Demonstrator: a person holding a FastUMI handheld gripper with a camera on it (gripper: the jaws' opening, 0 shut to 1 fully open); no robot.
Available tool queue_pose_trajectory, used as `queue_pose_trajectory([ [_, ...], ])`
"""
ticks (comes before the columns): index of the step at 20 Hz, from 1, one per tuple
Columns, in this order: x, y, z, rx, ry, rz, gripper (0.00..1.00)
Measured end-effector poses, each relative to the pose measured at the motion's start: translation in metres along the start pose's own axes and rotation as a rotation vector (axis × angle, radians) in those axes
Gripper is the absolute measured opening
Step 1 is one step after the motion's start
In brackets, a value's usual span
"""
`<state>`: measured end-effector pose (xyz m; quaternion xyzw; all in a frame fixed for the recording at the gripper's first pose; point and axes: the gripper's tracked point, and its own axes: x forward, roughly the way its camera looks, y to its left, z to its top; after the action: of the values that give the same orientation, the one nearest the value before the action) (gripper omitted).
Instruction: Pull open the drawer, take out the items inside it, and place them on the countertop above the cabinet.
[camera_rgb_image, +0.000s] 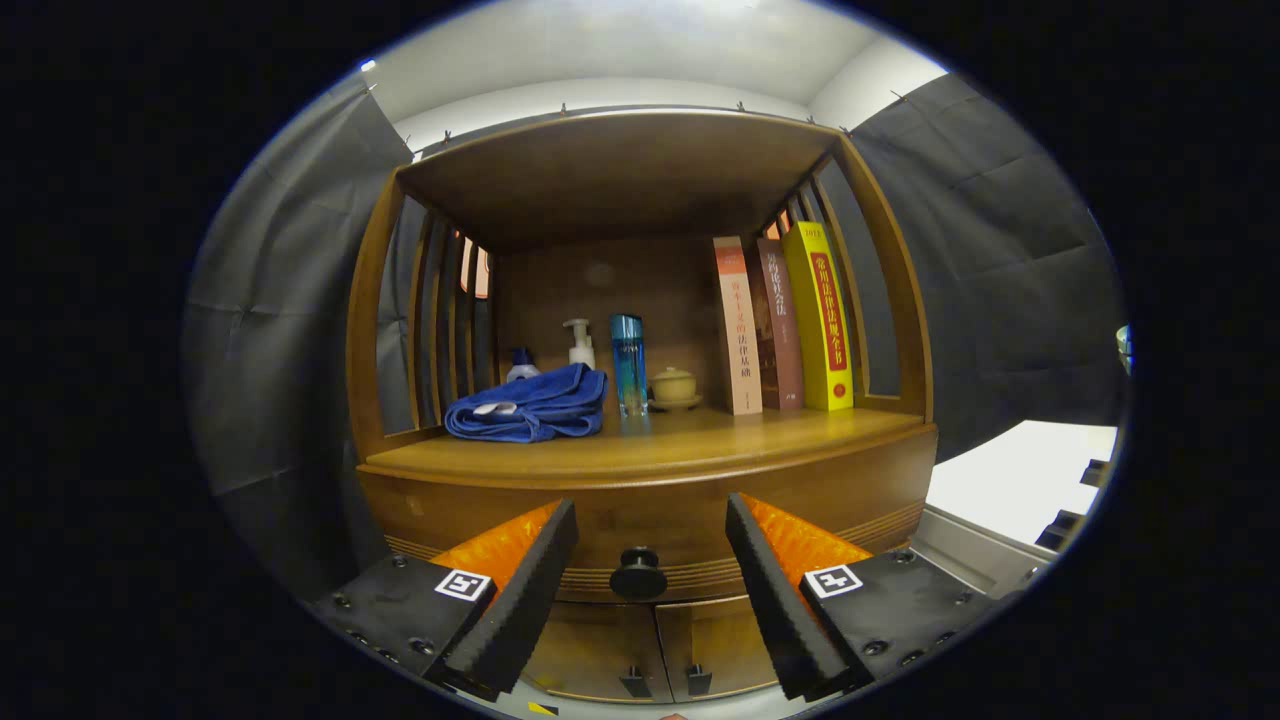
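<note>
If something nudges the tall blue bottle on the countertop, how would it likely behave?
The blue bottle stands tall and narrow, so it probably tips easily. It looks glossy, perhaps slippery. The blue cloth beside it might cushion a fall. The hand-held gripper is open around the drawer knob.

Drawer (640, 525) shut, wood front flush under the countertop (650, 445); round dark knob (638, 573) centred, sitting between the spread fingers of the gripper (650, 590), untouched.
</note>
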<state>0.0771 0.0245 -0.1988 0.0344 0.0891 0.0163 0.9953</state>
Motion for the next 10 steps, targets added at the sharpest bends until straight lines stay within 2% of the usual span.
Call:
queue_pose_trajectory([
  [5,0.015,0.007,-0.030,-0.004,0.040,0.032,0.98],
  [10,0.030,0.008,-0.060,-0.038,0.089,0.025,0.98],
])
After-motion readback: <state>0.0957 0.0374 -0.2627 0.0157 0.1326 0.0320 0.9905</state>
